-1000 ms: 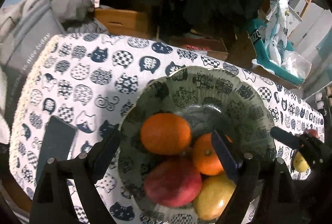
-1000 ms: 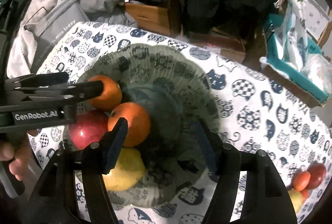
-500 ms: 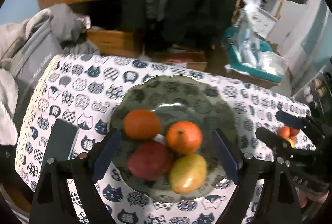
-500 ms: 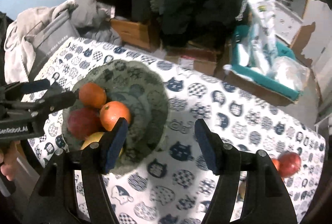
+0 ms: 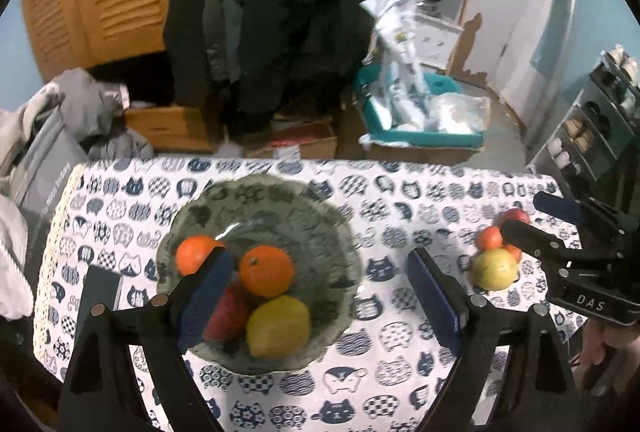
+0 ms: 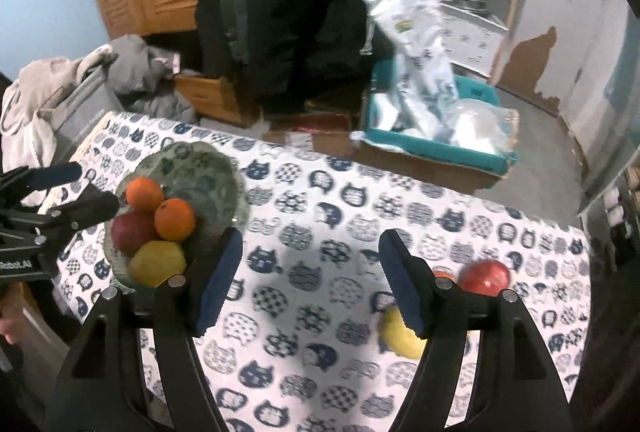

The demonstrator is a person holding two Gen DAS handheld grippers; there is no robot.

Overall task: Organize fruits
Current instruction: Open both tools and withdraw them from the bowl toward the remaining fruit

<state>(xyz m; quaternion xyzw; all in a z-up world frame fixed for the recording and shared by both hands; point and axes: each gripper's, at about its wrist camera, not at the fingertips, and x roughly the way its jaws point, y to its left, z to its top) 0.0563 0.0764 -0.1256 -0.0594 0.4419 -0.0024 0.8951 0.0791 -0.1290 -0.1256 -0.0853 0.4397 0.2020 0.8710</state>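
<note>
A green patterned bowl on the cat-print cloth holds two oranges, a red apple and a yellow fruit. A loose pile at the right has a yellow fruit, a red apple and small orange-red fruits. My left gripper is open and empty, high above the bowl. My right gripper is open and empty above bare cloth between bowl and pile.
A dark phone lies left of the bowl. The table's far edge drops to a floor with cardboard boxes and a teal bin. Clothes and a grey bag crowd the left end.
Both grippers have lifted up and back from the bowl, staying open and empty. The right gripper has swung rightward, bringing the loose fruit pile into view.
</note>
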